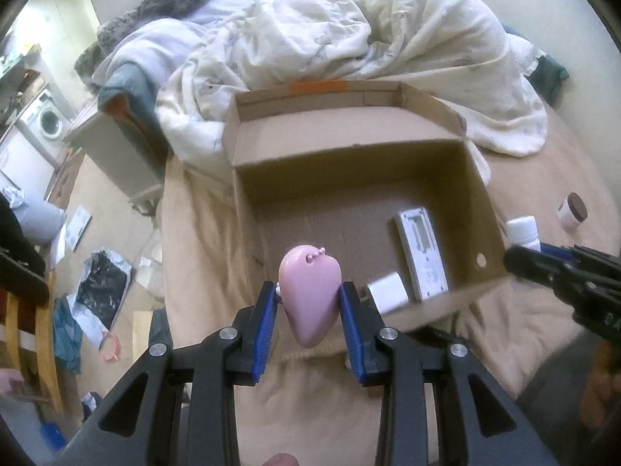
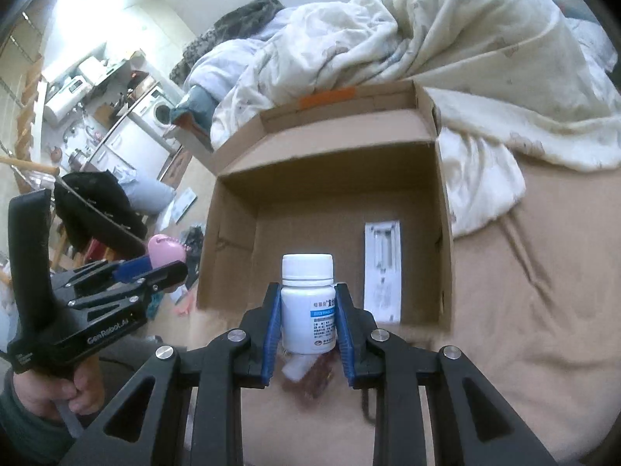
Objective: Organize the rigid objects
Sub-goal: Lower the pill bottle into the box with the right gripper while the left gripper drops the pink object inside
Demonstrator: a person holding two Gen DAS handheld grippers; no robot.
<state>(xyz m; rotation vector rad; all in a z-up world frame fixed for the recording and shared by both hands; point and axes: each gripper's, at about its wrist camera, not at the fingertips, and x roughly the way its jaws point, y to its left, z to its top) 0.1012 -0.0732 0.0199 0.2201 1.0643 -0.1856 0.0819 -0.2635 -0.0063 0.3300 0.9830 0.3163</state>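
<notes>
Soft daylight — fisheye-warped, slightly blurred.

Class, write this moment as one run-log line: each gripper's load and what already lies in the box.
left gripper: shut on pink case | right gripper: shut on white bottle | cardboard box: holds remote, white block

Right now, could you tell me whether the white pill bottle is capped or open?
Capped: the white pill bottle, upright in the right claw, has its white screw cap seated on top.
</notes>
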